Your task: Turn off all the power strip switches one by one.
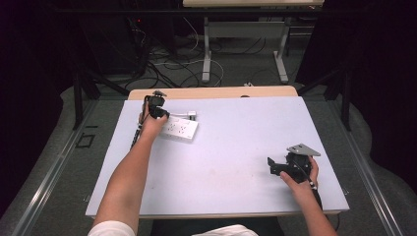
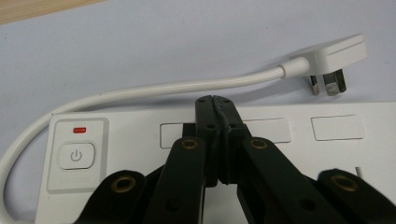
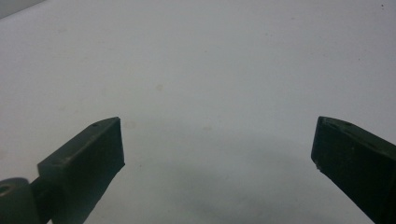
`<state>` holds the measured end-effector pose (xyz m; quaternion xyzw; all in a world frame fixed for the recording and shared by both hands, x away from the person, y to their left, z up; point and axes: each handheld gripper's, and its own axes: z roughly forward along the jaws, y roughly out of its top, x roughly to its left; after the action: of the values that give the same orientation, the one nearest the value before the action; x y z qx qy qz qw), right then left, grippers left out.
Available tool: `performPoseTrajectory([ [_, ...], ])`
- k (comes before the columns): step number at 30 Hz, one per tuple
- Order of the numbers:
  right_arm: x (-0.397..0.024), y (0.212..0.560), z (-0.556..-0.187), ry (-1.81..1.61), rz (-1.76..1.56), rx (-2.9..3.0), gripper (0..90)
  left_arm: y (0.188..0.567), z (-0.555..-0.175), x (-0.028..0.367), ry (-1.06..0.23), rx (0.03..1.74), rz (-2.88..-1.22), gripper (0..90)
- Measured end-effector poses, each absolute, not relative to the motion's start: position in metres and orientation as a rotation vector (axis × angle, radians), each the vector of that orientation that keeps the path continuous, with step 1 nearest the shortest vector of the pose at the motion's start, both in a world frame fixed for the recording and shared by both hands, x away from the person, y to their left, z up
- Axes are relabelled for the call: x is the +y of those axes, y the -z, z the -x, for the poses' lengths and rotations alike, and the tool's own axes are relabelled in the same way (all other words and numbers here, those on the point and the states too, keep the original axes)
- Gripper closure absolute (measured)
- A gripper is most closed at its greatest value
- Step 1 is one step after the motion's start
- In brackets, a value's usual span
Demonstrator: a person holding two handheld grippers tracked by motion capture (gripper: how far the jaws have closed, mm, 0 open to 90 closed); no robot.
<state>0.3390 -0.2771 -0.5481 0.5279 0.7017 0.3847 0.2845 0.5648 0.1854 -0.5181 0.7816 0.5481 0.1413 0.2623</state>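
1. The white plastic power strip (image 1: 180, 129) lies flat at the far left of the pale grey counter (image 1: 231, 157), its long axis slanting from upper left to lower right in the high view.
2. Its white cable (image 2: 154, 88) loops round to a white plug (image 2: 332, 58) lying just beyond the strip.
3. The left tongs (image 2: 215, 99) are pressed together, empty, tips over the strip's socket row, beside the switch (image 2: 77, 155) with its red light.
4. The right tongs (image 3: 217, 149) are spread wide over bare counter, holding nothing.
5. Whether the left tips touch the strip is unclear.
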Motion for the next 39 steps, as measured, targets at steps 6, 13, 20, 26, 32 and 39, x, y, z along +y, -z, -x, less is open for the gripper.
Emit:
performPoseTrajectory([
  [6,-0.277,0.548,-0.339,-1.025,-1.416,1.876,2.0,0.521,-0.565,0.185,-0.374,1.486,-2.115,90.0],
  [13,-0.278,0.548,-0.339,-1.027,-1.407,1.878,2.0,0.521,-0.565,0.185,-0.376,1.487,-2.113,90.0],
  [20,-0.277,0.548,-0.339,-1.023,-1.415,1.876,1.9,0.521,-0.565,0.185,-0.375,1.489,-2.113,90.0],
  [26,-0.278,0.548,-0.339,-1.023,-1.41,1.877,2.0,0.52,-0.565,0.183,-0.392,1.489,-2.124,90.0],
  [32,-0.278,0.548,-0.34,-1.019,-1.413,1.868,1.9,0.519,-0.563,0.178,-0.377,1.484,-2.114,90.0],
  [39,-0.278,0.547,-0.339,-1.022,-1.413,1.873,2.0,0.516,-0.56,0.173,-0.375,1.452,-2.114,90.0],
])
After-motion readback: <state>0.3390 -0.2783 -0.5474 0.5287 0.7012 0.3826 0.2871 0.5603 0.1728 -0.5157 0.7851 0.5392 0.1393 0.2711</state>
